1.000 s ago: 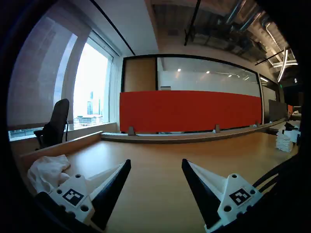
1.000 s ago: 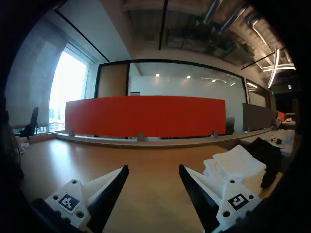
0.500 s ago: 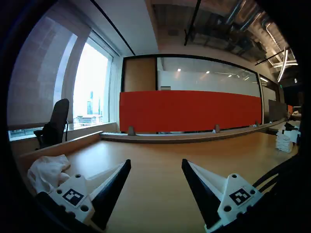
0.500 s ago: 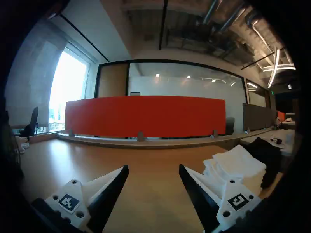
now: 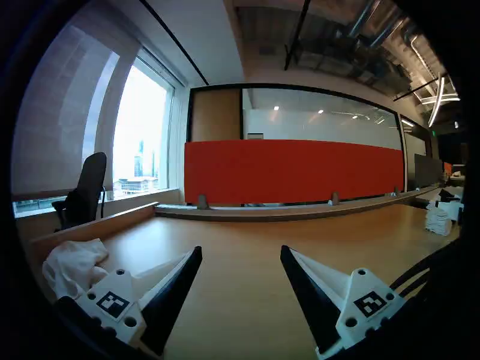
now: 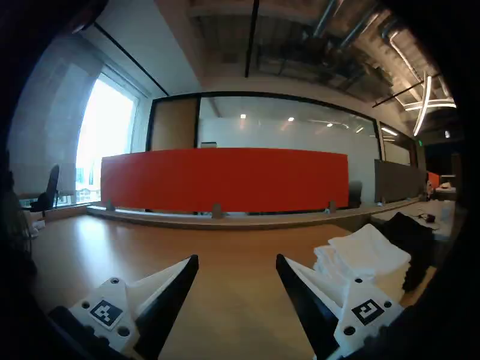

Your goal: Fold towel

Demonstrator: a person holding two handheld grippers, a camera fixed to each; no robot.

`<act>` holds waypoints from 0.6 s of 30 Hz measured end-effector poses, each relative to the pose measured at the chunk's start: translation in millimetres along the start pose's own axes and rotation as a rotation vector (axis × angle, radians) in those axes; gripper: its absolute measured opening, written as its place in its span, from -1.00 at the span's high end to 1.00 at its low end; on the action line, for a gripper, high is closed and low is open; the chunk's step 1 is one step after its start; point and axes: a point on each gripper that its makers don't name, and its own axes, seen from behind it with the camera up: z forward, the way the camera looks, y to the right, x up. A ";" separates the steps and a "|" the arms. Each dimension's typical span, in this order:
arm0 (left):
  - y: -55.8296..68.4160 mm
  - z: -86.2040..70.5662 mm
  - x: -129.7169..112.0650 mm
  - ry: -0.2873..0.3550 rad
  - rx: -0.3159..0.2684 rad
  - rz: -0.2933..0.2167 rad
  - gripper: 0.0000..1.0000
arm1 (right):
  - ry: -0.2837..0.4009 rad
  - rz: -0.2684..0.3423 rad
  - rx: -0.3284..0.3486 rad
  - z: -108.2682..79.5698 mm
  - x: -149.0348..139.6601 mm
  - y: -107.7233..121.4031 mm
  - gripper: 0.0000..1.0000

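Observation:
A crumpled white towel (image 5: 73, 265) lies on the wooden table (image 5: 252, 240) at the lower left of the left gripper view, just beside my left gripper's left finger. My left gripper (image 5: 240, 255) hovers low over the table, open and empty. A stack of folded white towels (image 6: 366, 259) sits at the right in the right gripper view, just beyond the right finger; the same stack (image 5: 438, 221) appears small at the far right of the left gripper view. My right gripper (image 6: 237, 262) is open over the wooden table (image 6: 234, 246) with nothing between its fingers.
A red divider panel (image 5: 294, 171) runs along the table's far edge. A black office chair (image 5: 84, 189) stands by the window at left. Dark cloth (image 6: 414, 237) lies behind the folded stack.

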 end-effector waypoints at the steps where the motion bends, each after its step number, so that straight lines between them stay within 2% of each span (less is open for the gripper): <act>1: 0.0 0.0 0.0 0.000 0.000 0.000 -0.94 | 0.000 0.000 0.000 0.0 -0.1 -0.1 -1.00; 18: 2.3 1.6 0.0 0.001 -0.013 -0.001 -0.94 | 0.000 0.000 0.000 0.8 -0.2 -0.2 -1.00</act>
